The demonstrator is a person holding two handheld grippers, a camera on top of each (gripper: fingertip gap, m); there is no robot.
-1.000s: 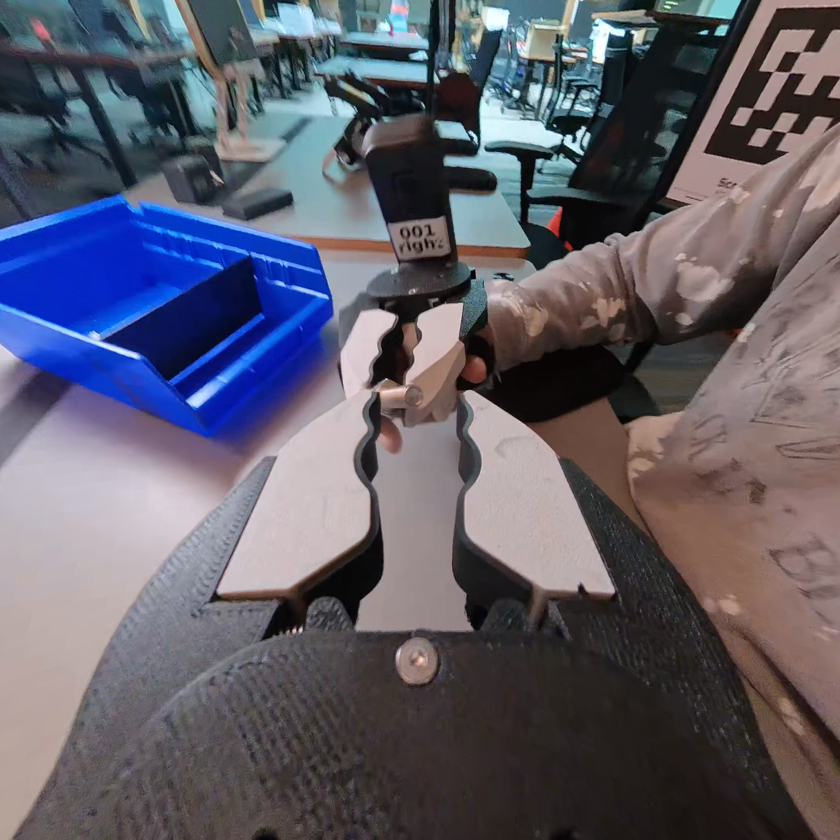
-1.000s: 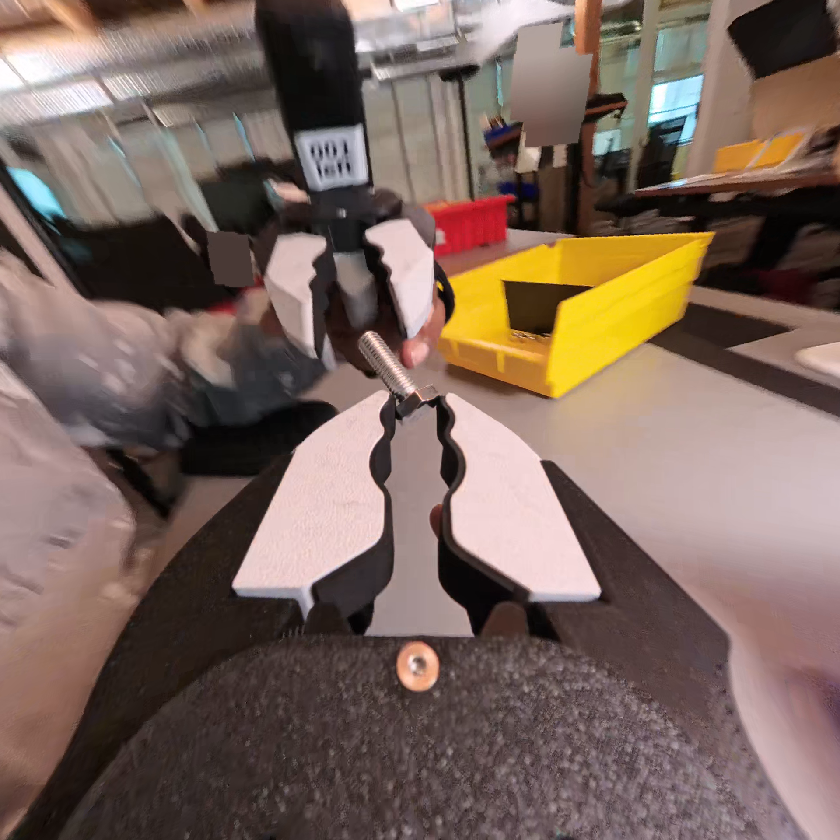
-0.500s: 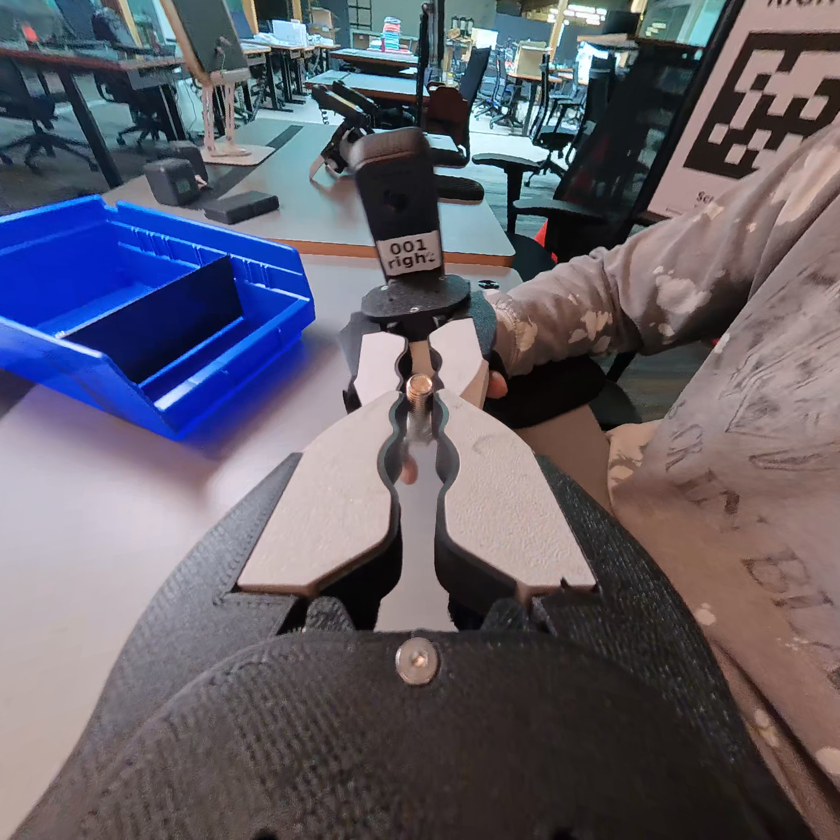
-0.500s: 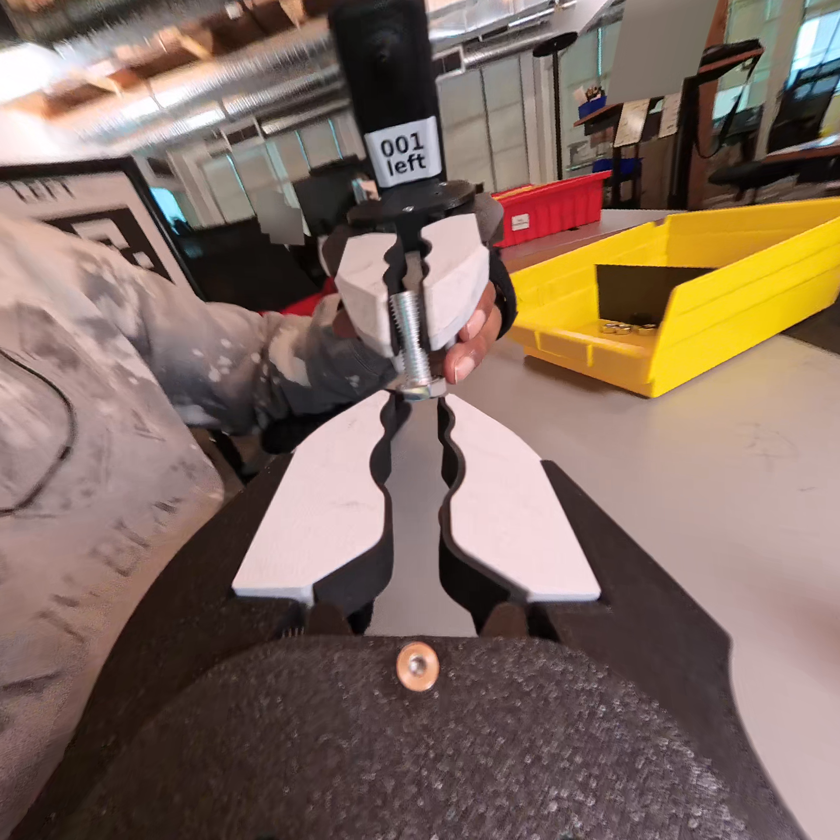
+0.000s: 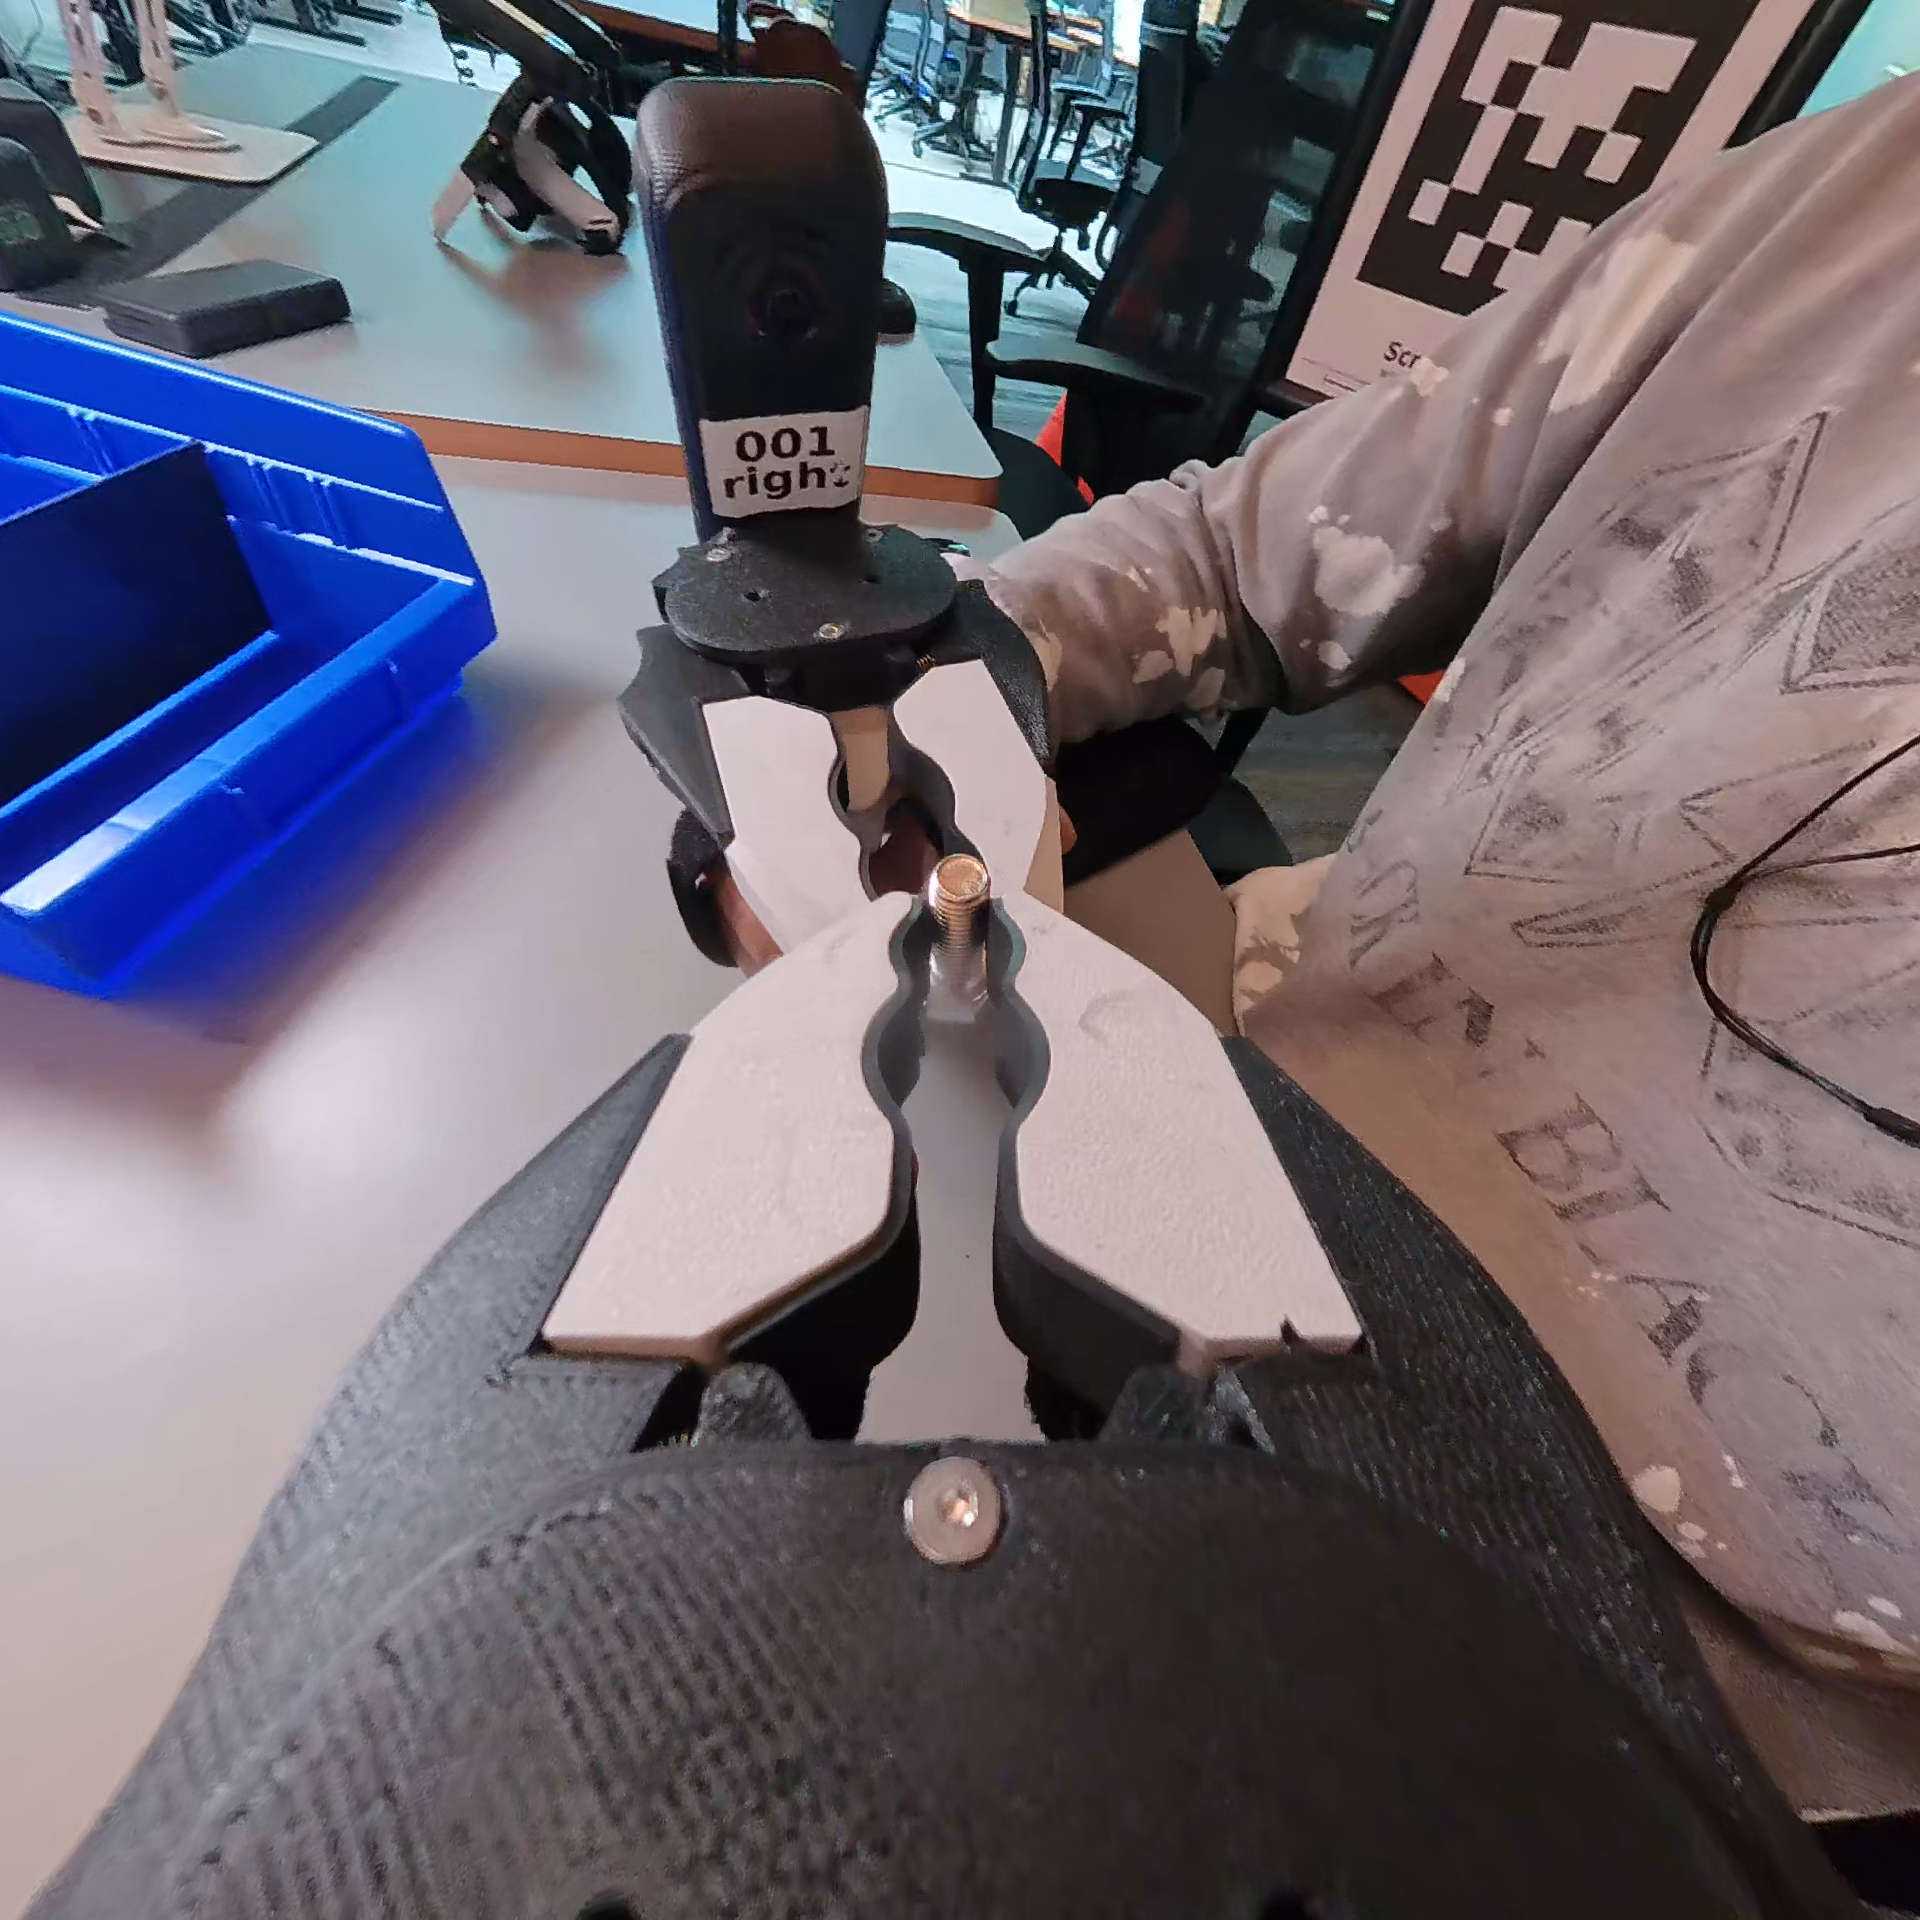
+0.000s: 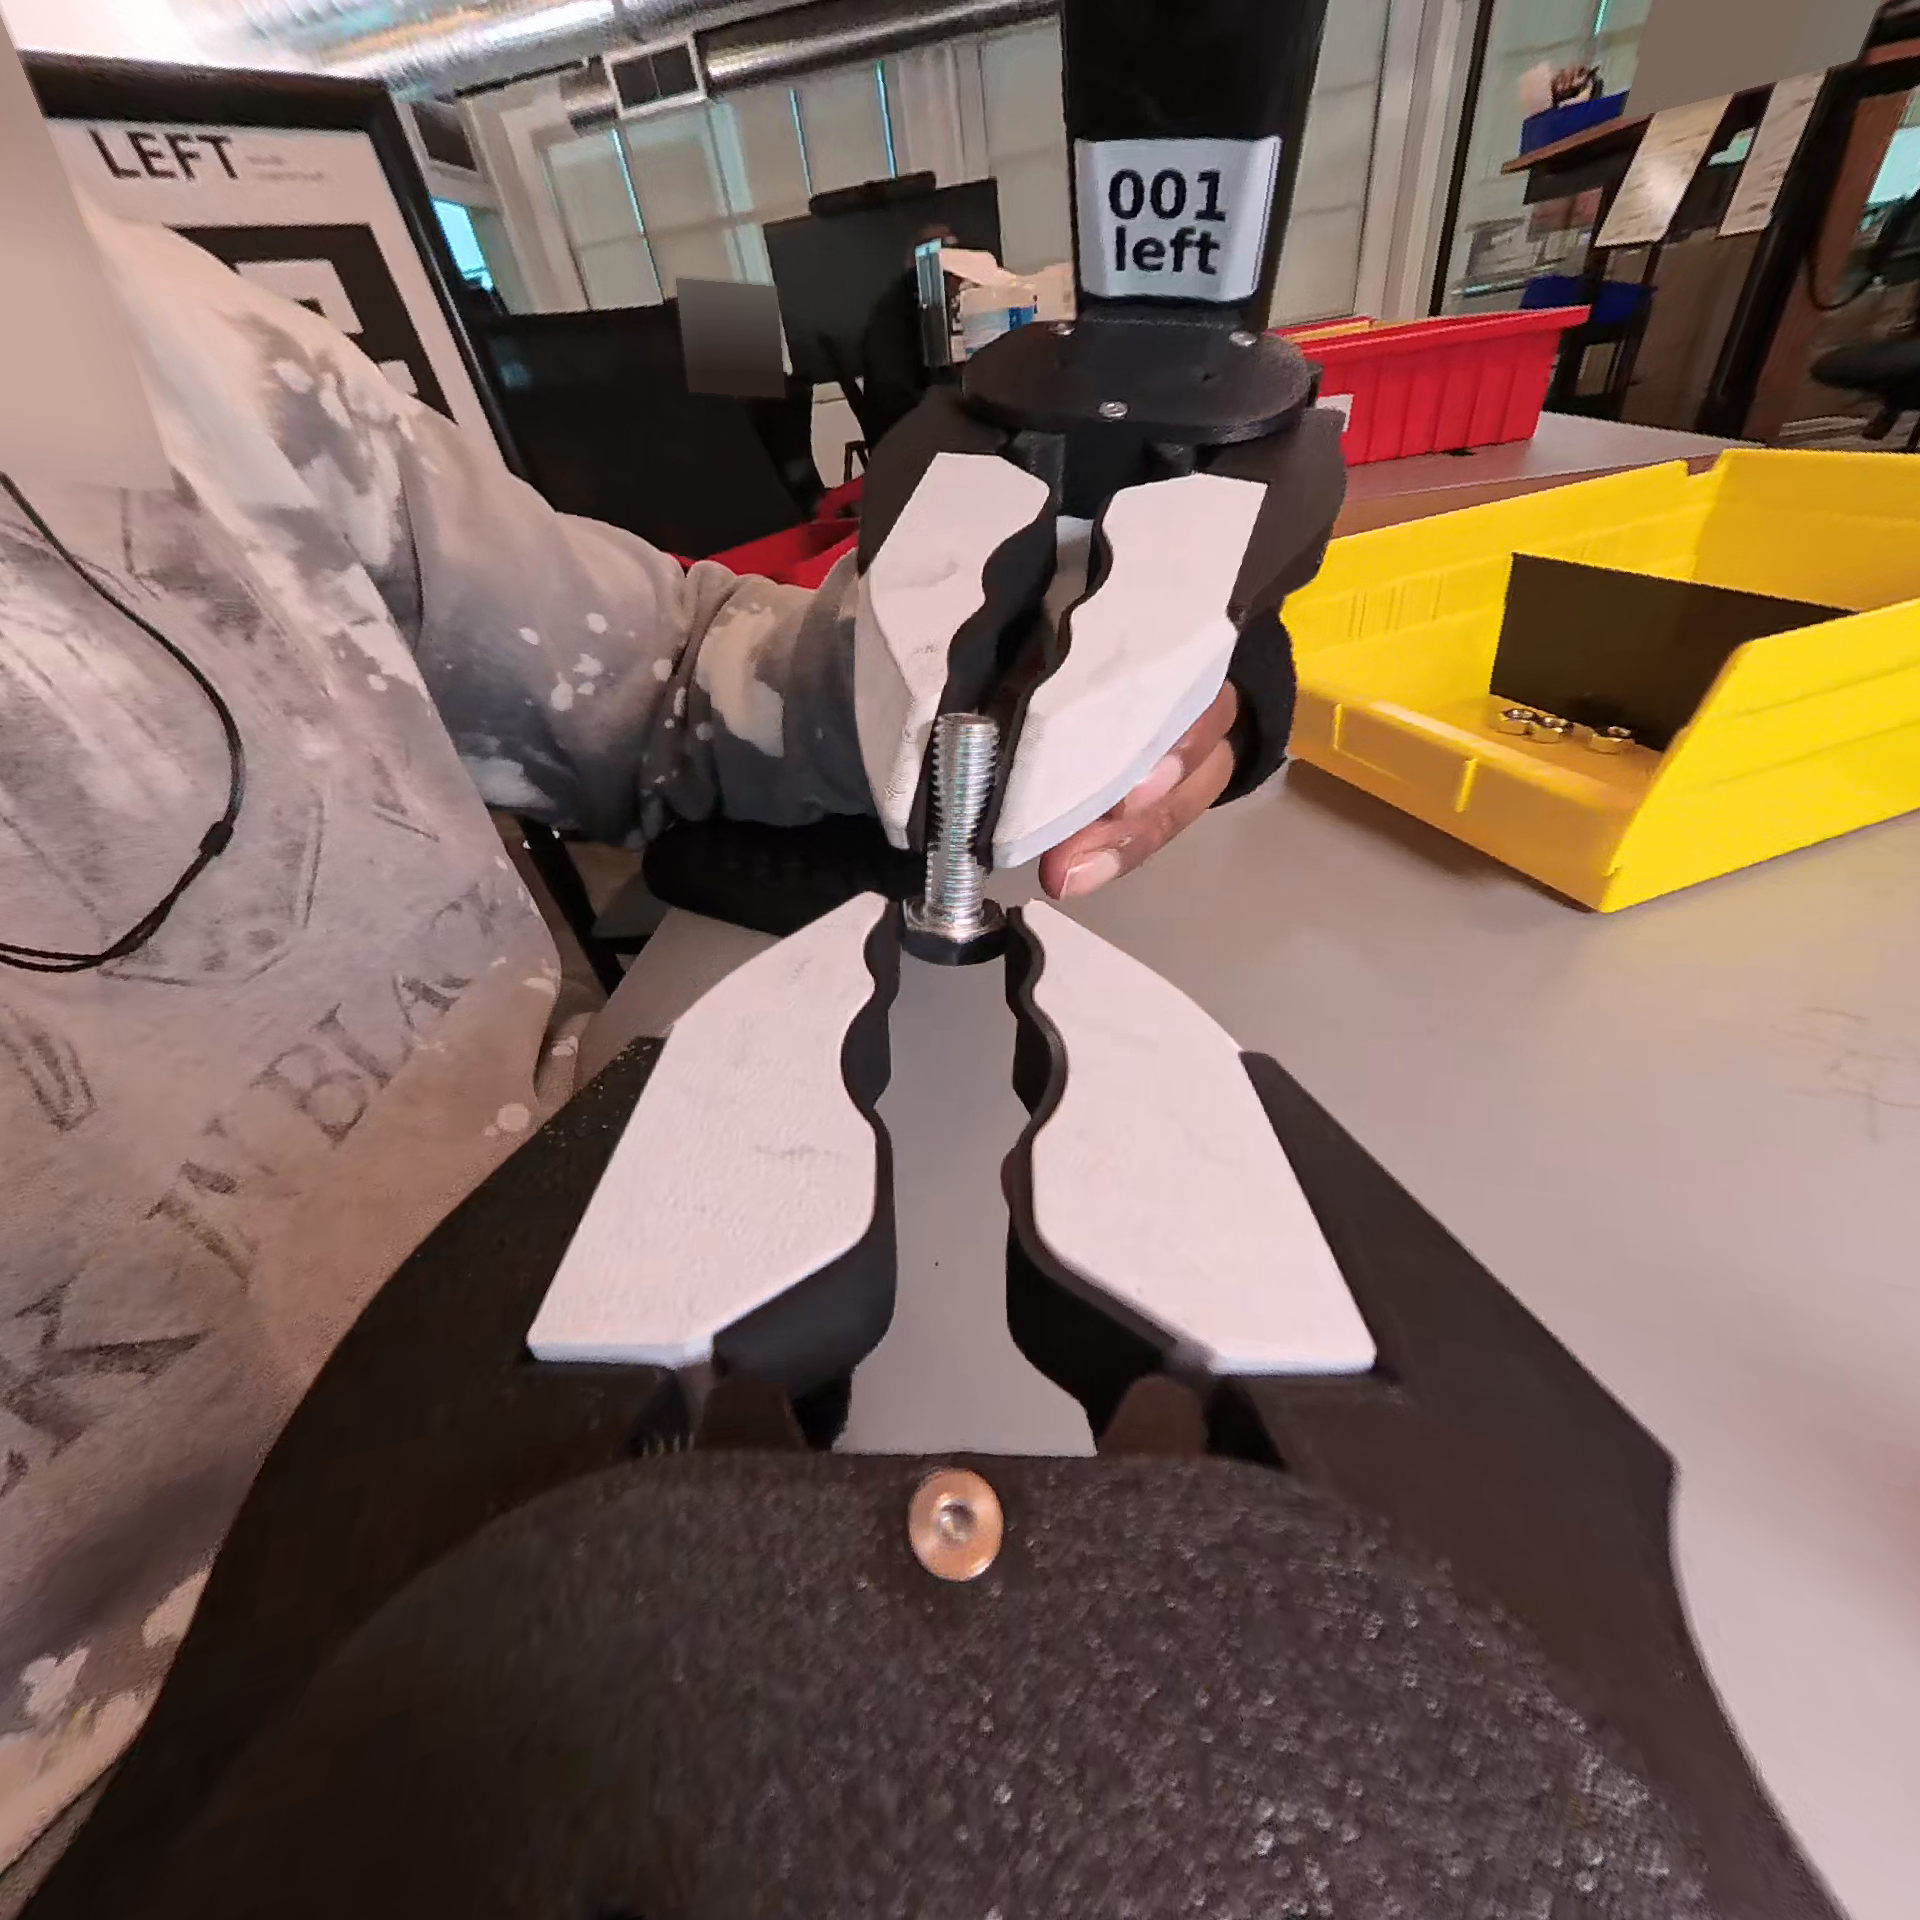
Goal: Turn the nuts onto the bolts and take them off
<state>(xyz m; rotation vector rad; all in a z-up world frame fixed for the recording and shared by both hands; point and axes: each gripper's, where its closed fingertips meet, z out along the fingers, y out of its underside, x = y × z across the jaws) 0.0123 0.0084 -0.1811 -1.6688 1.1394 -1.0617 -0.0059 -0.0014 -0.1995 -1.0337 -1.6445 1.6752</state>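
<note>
While the left gripper [image 5: 956,961] is closed tight on the bolt [image 5: 958,928] shank at frame centre, the right gripper [image 6: 948,935] is narrowed around its hex end [image 6: 950,928], contact unclear. Bolt is small, rigid, light steel with slick threads; likely best held on the hex flats. Loose nuts [image 6: 1553,727] sit in the yellow bin [image 6: 1683,821], right of frame.

The two grippers [image 6: 951,940] [image 5: 951,935] face each other over the table [image 6: 1558,1091], a bolt [image 6: 961,821] between them. Some nuts [image 6: 1553,727], maybe three, lie in the bin [image 6: 1714,790] on the right.
</note>
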